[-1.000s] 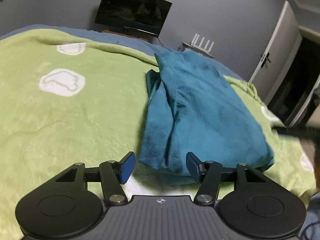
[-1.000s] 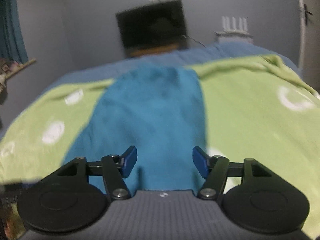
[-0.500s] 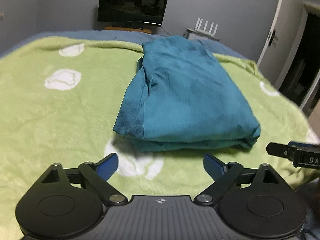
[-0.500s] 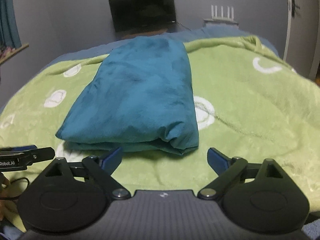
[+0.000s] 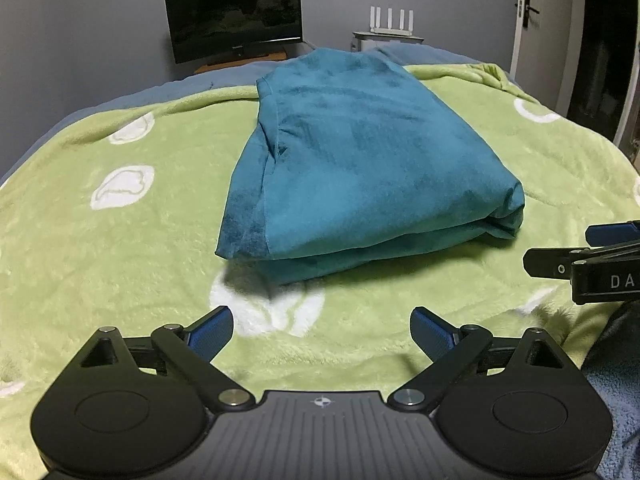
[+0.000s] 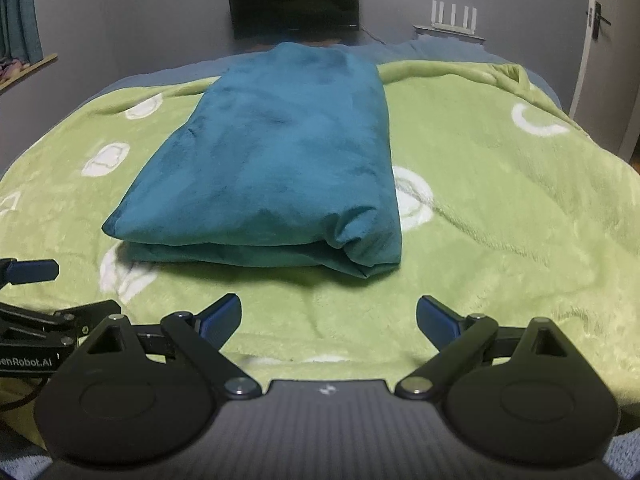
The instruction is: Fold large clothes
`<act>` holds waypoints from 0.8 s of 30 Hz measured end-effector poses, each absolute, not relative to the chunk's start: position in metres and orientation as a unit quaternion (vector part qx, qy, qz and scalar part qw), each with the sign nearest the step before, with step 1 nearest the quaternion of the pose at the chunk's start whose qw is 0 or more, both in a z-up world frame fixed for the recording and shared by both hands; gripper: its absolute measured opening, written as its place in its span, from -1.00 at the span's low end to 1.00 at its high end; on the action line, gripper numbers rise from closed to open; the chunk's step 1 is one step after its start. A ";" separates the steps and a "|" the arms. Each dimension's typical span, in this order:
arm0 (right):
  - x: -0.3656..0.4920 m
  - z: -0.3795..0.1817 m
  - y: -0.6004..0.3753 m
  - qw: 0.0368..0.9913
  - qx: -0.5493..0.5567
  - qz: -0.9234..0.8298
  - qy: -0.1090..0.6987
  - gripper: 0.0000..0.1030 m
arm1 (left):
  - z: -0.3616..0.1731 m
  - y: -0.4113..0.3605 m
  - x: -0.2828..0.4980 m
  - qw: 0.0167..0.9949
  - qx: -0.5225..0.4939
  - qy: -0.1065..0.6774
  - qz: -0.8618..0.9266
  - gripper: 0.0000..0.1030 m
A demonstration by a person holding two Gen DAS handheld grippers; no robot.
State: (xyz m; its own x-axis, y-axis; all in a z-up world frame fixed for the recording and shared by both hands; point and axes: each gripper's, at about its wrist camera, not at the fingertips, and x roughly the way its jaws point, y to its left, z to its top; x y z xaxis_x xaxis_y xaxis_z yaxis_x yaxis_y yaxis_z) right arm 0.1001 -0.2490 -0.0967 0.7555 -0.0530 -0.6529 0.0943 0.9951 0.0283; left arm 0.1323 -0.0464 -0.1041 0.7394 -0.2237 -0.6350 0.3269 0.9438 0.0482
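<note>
A teal garment (image 5: 360,168) lies folded into a thick rectangle on the green blanket (image 5: 100,248); it also shows in the right wrist view (image 6: 276,160). My left gripper (image 5: 322,334) is open and empty, held back from the garment's near edge. My right gripper (image 6: 328,320) is open and empty, also short of the near edge. The right gripper's side shows at the right edge of the left wrist view (image 5: 588,264). The left gripper's side shows at the left edge of the right wrist view (image 6: 36,312).
The green blanket (image 6: 500,208) with white shapes covers a bed with a blue sheet (image 5: 140,96) at the far end. A dark monitor (image 5: 234,20) and a white router (image 5: 390,22) stand by the grey wall. A white door (image 5: 540,20) is at the right.
Both grippers have let go of the garment, opened wide and pulled back toward me. The garment now lies folded and free on the blanket.
</note>
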 end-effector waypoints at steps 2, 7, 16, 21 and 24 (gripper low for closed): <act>0.100 -0.097 -0.248 0.936 0.031 -0.039 0.347 0.85 | -0.103 -0.046 0.132 0.929 0.078 0.329 -0.148 0.88; 0.099 -0.097 -0.246 0.937 0.026 -0.038 0.346 0.85 | -0.103 -0.046 0.130 0.930 0.083 0.326 -0.150 0.88; 0.101 -0.098 -0.246 0.936 0.020 -0.038 0.349 0.85 | -0.105 -0.044 0.133 0.929 0.078 0.330 -0.149 0.88; 0.102 -0.099 -0.245 0.936 0.020 -0.038 0.349 0.85 | -0.106 -0.044 0.135 0.928 0.079 0.333 -0.150 0.88; 0.103 -0.100 -0.245 0.936 0.017 -0.038 0.350 0.85 | -0.106 -0.044 0.135 0.928 0.079 0.333 -0.150 0.87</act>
